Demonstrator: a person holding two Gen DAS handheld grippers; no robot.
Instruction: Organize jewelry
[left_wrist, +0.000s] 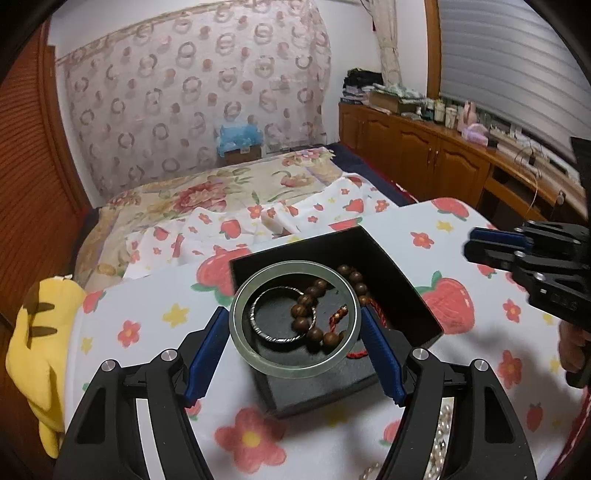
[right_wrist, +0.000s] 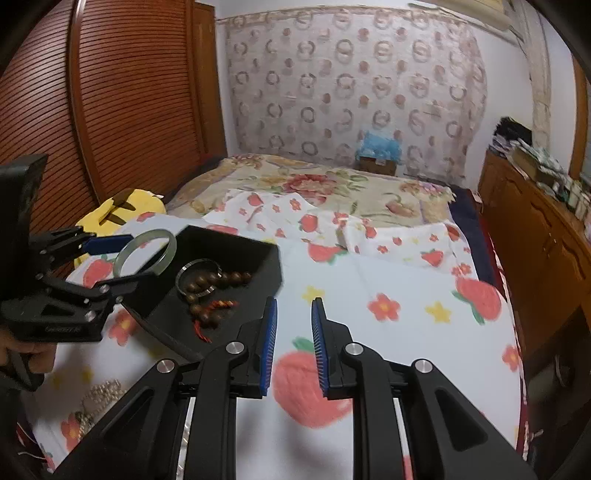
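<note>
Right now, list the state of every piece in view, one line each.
Left gripper: shut on the jade bangle.
Jade bangle: held level above the black box.
Black box: open, no lid.
Silver bangle: lying inside the box.
Wooden bead bracelet: lying inside the box.
Right gripper: empty, jaws slightly apart.

Pale green bangle (left_wrist: 293, 319) gleaming over the black box (left_wrist: 388, 258), a silver ring (left_wrist: 282, 315) and dark brown wooden beads (left_wrist: 314, 295) on red cord inside. Blue pads (right_wrist: 271, 345) on black grippers. White sheet (right_wrist: 406, 295) shows red strawberries, yellow stars; a yellow plush (left_wrist: 40, 332) has brown stripes.
</note>
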